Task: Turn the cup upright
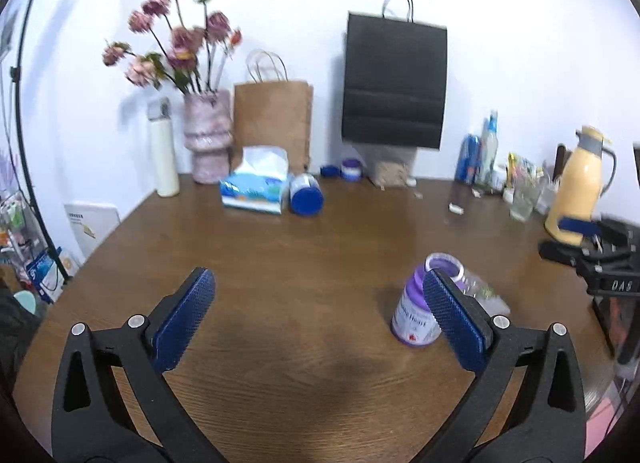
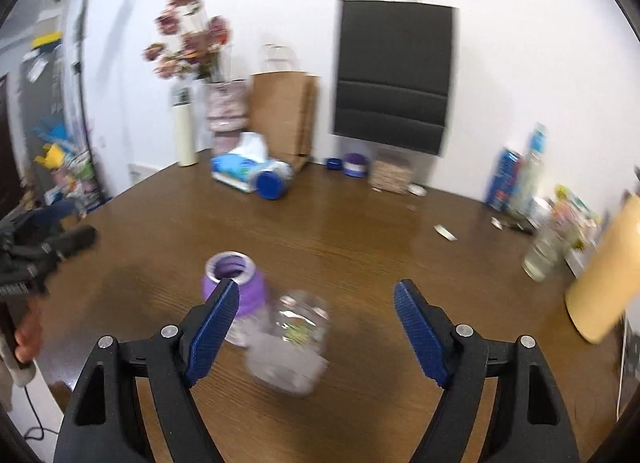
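A clear glass cup (image 2: 289, 343), blurred, seems to lie on its side on the brown table (image 2: 360, 247). It sits just right of an upright purple-and-white jar (image 2: 234, 283) with an open mouth. My right gripper (image 2: 316, 287) is open, and the cup shows between its blue fingers, closer to the left one, with no visible contact. In the left wrist view the cup (image 1: 482, 291) peeks out behind the right finger, next to the jar (image 1: 414, 319). My left gripper (image 1: 318, 278) is open over bare table, left of the jar.
Along the back wall stand a tissue pack (image 1: 256, 187), a toppled blue-lidded jar (image 1: 306, 193), a flower vase (image 1: 208, 135), a white flask (image 1: 163, 151) and paper bags (image 1: 272, 123). At the right are bottles, a glass (image 1: 524, 199) and a yellow jug (image 1: 580, 187).
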### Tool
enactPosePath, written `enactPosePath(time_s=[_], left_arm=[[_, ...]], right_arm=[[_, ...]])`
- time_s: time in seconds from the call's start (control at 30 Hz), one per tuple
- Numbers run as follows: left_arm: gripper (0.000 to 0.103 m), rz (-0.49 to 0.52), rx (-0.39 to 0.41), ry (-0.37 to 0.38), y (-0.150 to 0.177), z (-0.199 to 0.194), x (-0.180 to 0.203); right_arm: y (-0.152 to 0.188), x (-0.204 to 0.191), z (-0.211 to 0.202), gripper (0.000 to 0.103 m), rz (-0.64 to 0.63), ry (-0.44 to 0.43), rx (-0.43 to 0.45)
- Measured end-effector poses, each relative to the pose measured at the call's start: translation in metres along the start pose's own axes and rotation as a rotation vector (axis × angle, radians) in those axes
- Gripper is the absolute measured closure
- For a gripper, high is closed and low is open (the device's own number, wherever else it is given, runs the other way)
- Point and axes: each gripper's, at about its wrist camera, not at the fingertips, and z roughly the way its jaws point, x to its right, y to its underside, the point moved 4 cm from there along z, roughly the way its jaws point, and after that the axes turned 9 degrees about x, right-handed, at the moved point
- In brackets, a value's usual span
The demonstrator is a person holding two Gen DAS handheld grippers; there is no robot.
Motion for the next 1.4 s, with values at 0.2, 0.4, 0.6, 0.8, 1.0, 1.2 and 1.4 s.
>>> enactPosePath(time_s=[0.2, 0.4, 0.6, 0.8, 1.0, 1.2, 1.4], left_arm=[[0.000, 0.036, 0.052, -0.019, -0.012, -0.018, 0.011], [0.000, 0.055, 0.098, -0.011, -0.015, -0.042, 0.017], [0.000, 0.051, 0.096, -0.052, 0.002, -0.080, 0.014], [0.000, 0.123, 0.132, -0.149, 0.045, -0.155, 0.011], [0.000, 0.102, 0.173, -0.162, 0.094, -0.221, 0.015], [0.000, 0.091, 0.229, -0.097, 0.122, -0.274, 0.022], [0.000, 0.096, 0.275, -0.083, 0.112, -0.279, 0.026]], right_arm=[[0.004, 0.013, -0.024, 0.018, 0.050, -0.003, 0.018], [0.003, 0.006, -0.043, 0.018, 0.051, -0.022, 0.048], [0.020, -0.013, -0.073, 0.018, 0.062, 0.024, 0.037], [0.065, -0.054, -0.132, 0.018, 0.055, -0.028, 0.043], [0.105, -0.088, -0.212, 0.018, 0.008, 0.003, 0.238], [0.148, -0.112, -0.255, 0.018, 0.081, -0.011, 0.275], [0.166, -0.124, -0.267, 0.018, 0.052, 0.022, 0.284]])
